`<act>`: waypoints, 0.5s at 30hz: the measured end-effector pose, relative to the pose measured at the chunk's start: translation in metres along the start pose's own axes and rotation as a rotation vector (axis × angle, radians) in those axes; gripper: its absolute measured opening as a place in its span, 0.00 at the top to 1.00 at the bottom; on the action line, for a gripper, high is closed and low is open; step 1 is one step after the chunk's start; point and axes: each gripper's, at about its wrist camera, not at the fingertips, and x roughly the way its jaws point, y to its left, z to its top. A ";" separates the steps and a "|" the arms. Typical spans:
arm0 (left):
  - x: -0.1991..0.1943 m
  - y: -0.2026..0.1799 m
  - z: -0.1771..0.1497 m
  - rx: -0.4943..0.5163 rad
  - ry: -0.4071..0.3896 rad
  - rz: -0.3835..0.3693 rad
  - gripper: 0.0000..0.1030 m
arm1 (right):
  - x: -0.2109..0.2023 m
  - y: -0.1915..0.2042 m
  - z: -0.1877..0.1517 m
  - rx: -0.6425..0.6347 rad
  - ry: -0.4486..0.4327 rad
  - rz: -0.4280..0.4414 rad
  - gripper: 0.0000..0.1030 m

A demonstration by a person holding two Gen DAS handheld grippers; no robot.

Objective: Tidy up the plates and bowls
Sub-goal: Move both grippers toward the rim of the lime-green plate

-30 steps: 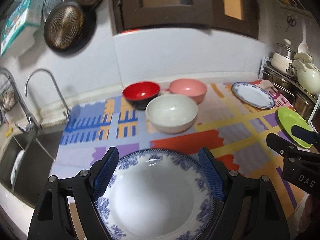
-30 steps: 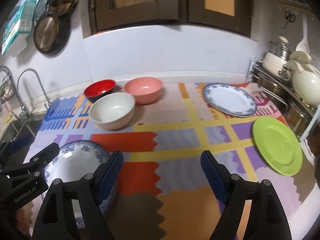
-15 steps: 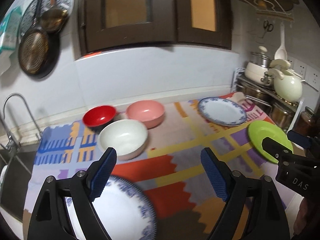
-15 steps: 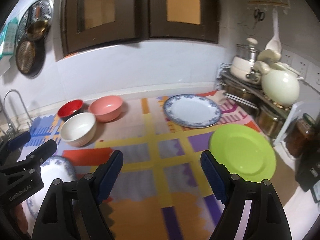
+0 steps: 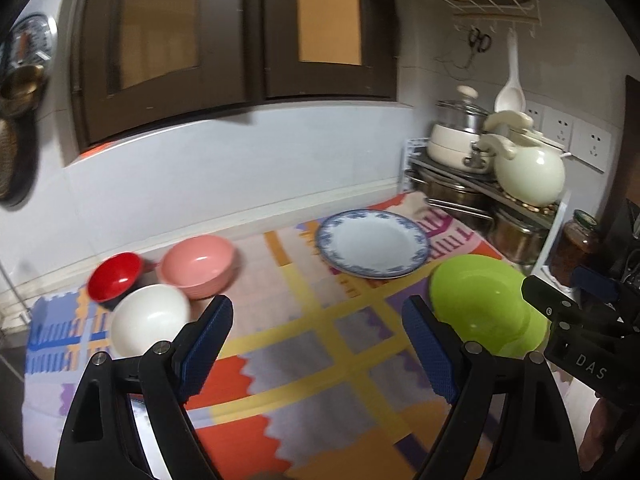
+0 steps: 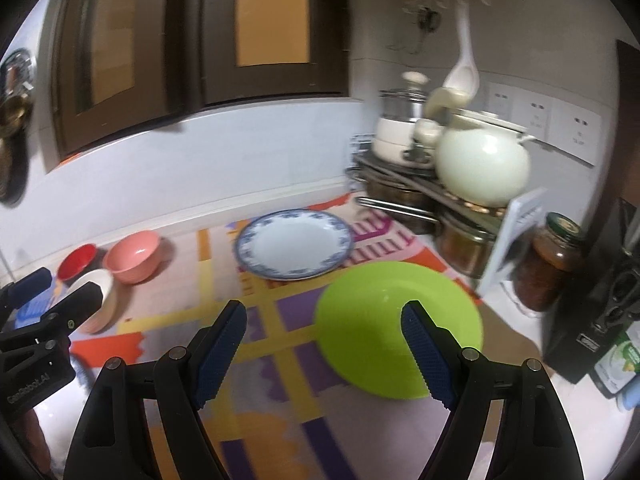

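**Both grippers swing right, away from the near blue-rimmed plate**

Since a second ago both views have turned rightward: the blue-patterned plate that sat between the left gripper's fingers is now only a sliver behind its left finger, and the lime-green plate (image 6: 398,322) has come up large in front of the right gripper.

The left gripper (image 5: 318,340) is spread wide with nothing between its blue pads, hovering over the colourful patterned mat (image 5: 304,344). The right gripper (image 6: 323,340) is likewise spread and empty; its right finger overlaps the near edge of the green plate in the picture, though contact cannot be judged.

On the mat, the red bowl (image 5: 116,278), pink bowl (image 5: 198,264) and white bowl (image 5: 149,318) cluster at the far left, the white one nearest and touching or almost touching the pink one. A blue-rimmed plate (image 5: 372,242) lies flat at the far middle, and the green plate (image 5: 486,306) lies just near and right of it.

At the far right, a cream kettle (image 6: 482,166) and a lidded pot (image 6: 400,128) stand on a metal rack (image 6: 404,184), with a jar (image 6: 554,264) nearer on the right.
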 end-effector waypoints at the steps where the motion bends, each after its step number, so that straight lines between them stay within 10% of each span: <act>1: 0.005 -0.008 0.002 0.006 0.003 -0.012 0.16 | 0.002 -0.007 0.001 0.009 0.000 -0.013 0.22; 15: 0.068 -0.087 0.019 0.052 0.070 -0.100 0.16 | 0.039 -0.092 -0.009 0.123 0.049 -0.120 0.22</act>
